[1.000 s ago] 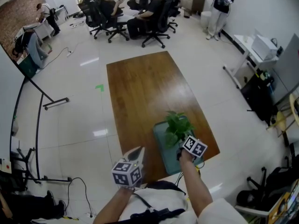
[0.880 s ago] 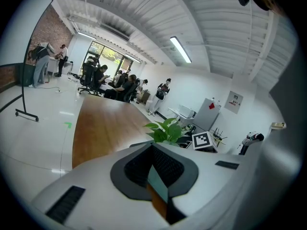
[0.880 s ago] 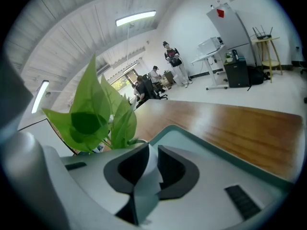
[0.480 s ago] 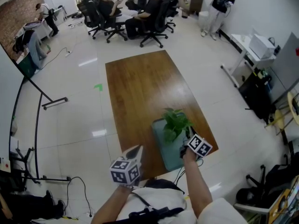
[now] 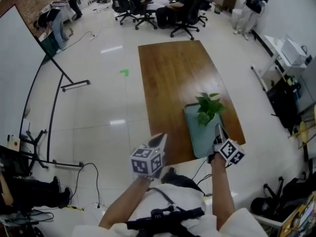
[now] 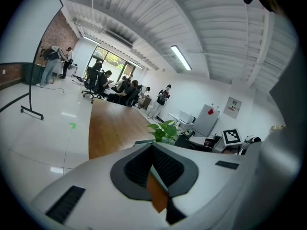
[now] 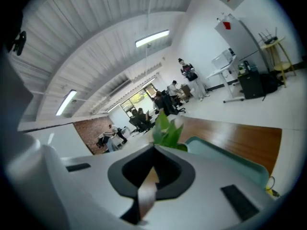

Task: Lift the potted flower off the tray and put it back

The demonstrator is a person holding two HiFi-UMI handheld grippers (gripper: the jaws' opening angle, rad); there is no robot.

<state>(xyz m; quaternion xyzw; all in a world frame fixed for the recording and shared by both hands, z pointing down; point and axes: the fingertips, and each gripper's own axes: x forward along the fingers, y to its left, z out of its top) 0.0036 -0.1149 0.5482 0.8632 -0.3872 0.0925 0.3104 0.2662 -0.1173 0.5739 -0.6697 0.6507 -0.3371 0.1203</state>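
The potted flower (image 5: 208, 108), a small leafy green plant, stands at the far end of the teal tray (image 5: 199, 138) on the brown table (image 5: 173, 78); its leaves hide the pot. My right gripper (image 5: 218, 130) hovers over the tray's near right side, short of the plant, shut and holding nothing. The right gripper view looks over its closed jaws (image 7: 154, 148) at the leaves (image 7: 165, 127) and the tray rim (image 7: 225, 158). My left gripper (image 5: 159, 141) is by the table's near left corner, apart from the tray and shut on nothing; the plant (image 6: 164, 130) lies beyond its jaws (image 6: 152, 145).
A whiteboard on a stand (image 5: 29, 78) is on the floor to the left. Several people sit on office chairs (image 5: 163, 1) beyond the table's far end. Desks with equipment (image 5: 291, 73) line the right side. Cables (image 5: 94, 172) trail on the floor near the person.
My right gripper has drawn back from the plant toward the tray's near end, risen, and shut empty. The left gripper has shifted slightly toward the table. The plant stays on the tray.
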